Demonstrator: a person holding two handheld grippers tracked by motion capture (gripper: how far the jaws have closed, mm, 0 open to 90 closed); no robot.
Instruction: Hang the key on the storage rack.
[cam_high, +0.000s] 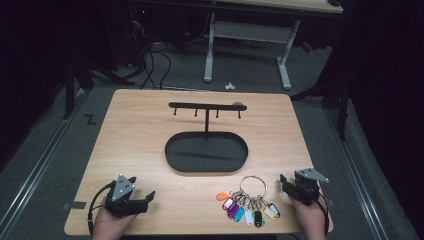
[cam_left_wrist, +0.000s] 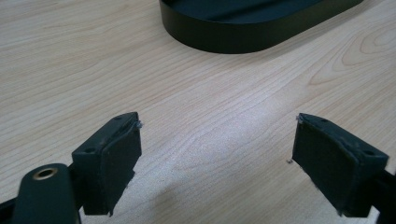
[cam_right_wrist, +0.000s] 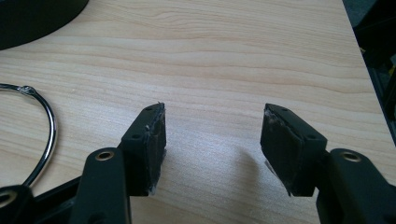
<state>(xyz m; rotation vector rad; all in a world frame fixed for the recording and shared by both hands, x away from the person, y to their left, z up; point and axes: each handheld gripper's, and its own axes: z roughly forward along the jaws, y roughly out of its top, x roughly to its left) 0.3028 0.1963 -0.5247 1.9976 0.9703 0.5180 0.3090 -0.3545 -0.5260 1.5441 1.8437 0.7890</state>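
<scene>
High view: the key ring with coloured tags is seen on the wooden table, just left of the right gripper and before the black hook stand. Left gripper view: the left gripper is held wide open, empty. Right gripper view: the jaws are parted over bare wood, the ring beside them.

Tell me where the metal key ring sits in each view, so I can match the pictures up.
High view: the key ring lies near the table's front edge, right of centre, just left of the right tongs.
Left gripper view: not in it.
Right gripper view: the ring's arc curves at the left edge, beside the left jaw.
Shared landmark: the black oval tray.
</scene>
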